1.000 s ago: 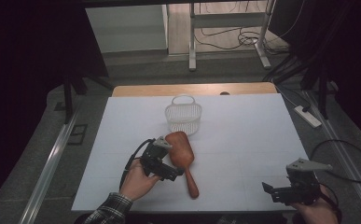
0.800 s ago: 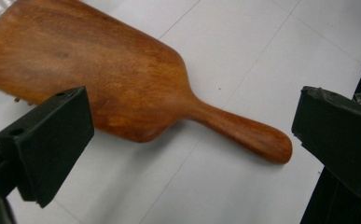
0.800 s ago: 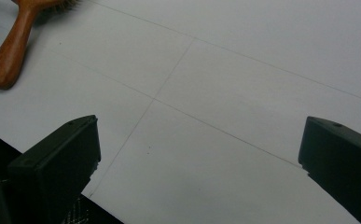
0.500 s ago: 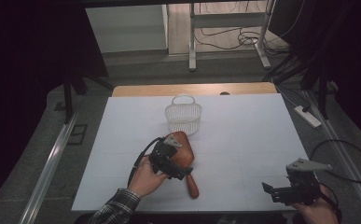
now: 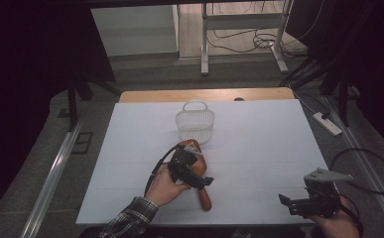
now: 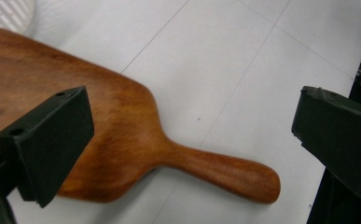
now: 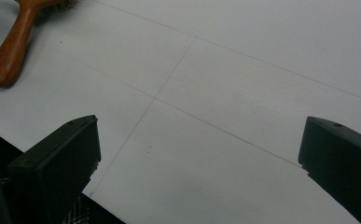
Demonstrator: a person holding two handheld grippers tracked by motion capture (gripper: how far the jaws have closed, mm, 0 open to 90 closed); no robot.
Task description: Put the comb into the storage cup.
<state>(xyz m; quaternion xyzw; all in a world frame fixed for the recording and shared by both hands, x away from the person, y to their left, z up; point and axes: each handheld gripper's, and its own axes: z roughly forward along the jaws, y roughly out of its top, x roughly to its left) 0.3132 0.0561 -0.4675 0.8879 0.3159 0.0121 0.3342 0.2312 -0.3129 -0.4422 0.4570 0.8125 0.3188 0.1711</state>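
Left gripper (image 5: 199,179) hovers right over the wooden hairbrush (image 5: 203,192) near the table's front-middle, the person's left hand (image 5: 163,184) behind it with a plaid sleeve at the bottom edge. Left gripper view: jaws spread wide, gripping nothing; one jaw sits above the brush's broad back, the other out past the handle end over bare table. Contact between the near jaw and the wood cannot be told from the pictures. The hairbrush (image 6: 122,135) lies flat on the white table (image 5: 259,148), reddish-brown, smooth back up, wide paddle head narrowing to a rounded handle that points toward the front edge. Head end lies toward the white wire basket (image 5: 195,123), which stands upright behind the brush, near it but apart, handle loop on its far side. A corner of the basket (image 6: 5,14) shows blurred in the top left of the left gripper view. Right gripper (image 5: 298,204) is at the front right corner of the table, well apart from the brush, held low over the surface by the right hand (image 5: 334,225), grey three-cornered plate on top. Right gripper view: jaws wide apart, nothing between them but white tabletop (image 7: 243,84) with faint seam lines; brush handle (image 7: 12,46) in the far top left corner, bristles just visible under the head.
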